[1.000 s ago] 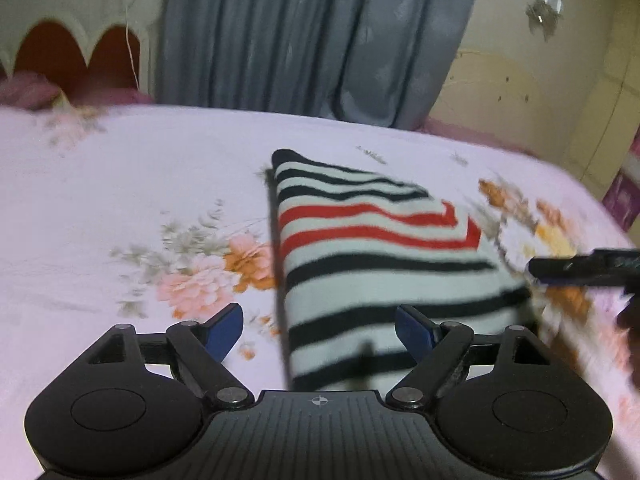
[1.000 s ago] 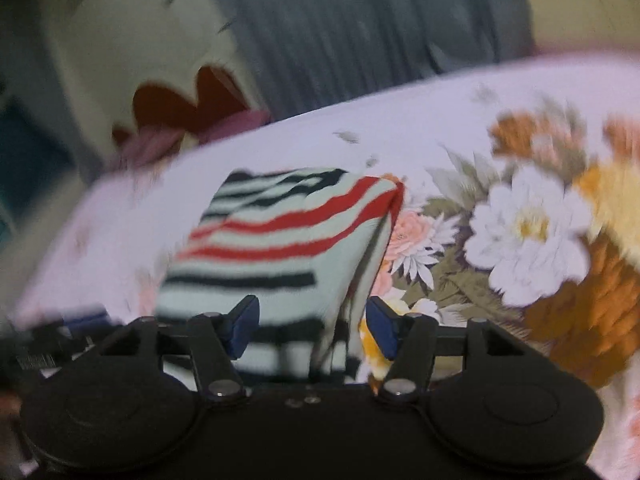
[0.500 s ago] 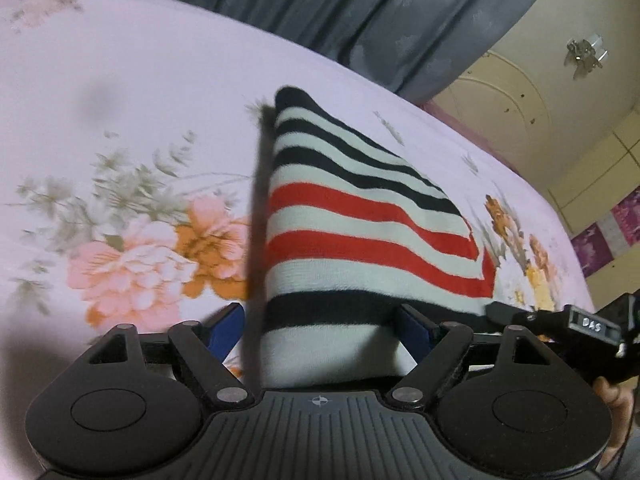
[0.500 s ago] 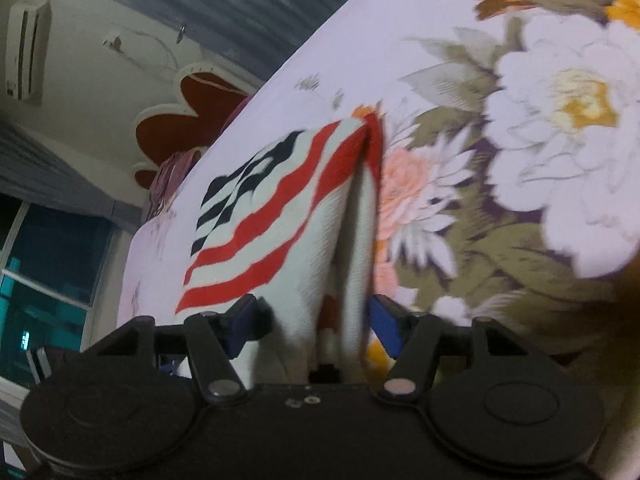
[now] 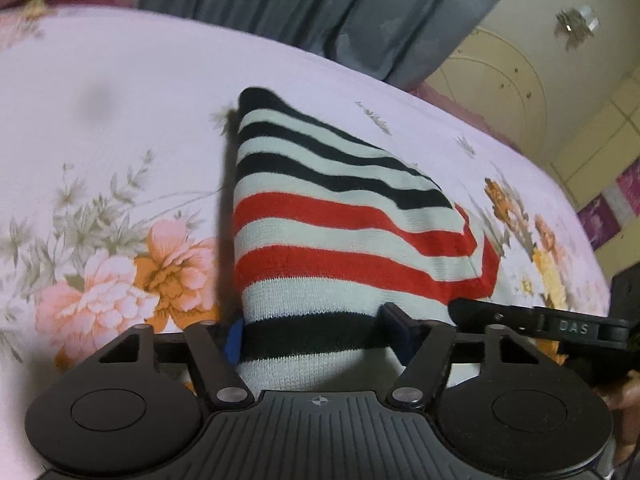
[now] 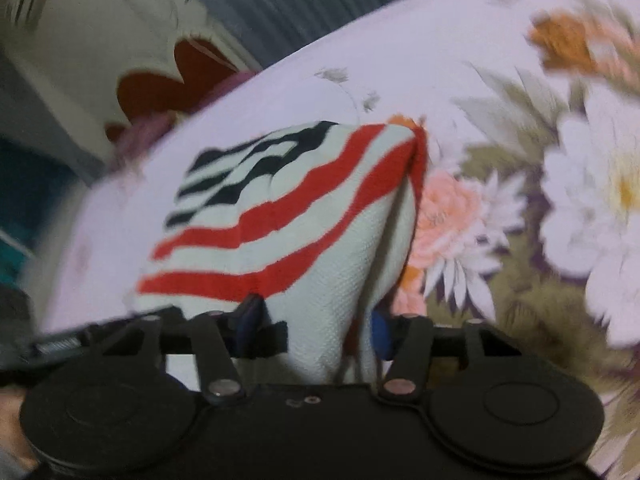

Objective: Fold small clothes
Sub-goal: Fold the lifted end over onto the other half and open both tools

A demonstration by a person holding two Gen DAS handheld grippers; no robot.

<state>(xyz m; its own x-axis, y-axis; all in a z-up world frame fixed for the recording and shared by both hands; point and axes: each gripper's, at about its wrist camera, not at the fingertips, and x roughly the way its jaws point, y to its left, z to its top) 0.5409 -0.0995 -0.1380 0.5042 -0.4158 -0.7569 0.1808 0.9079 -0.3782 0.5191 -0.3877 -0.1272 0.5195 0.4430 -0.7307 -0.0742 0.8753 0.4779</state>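
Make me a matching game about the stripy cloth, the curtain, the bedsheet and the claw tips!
Things:
1. stripy cloth
2. curtain
3. bedsheet
4. claw pads

Colours:
a. grey
b. blue
c. red, black and white stripes
d. pale pink with flowers

Pairs: 1-c, 2-a, 3-d, 4-b

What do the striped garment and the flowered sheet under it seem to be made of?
The red, black and white striped garment looks like a soft knit, probably cotton or acrylic: fine ribbed stitches show in its white bands. The pink floral bed sheet looks like smooth, matte woven fabric with a printed pattern; its fibre cannot be told.
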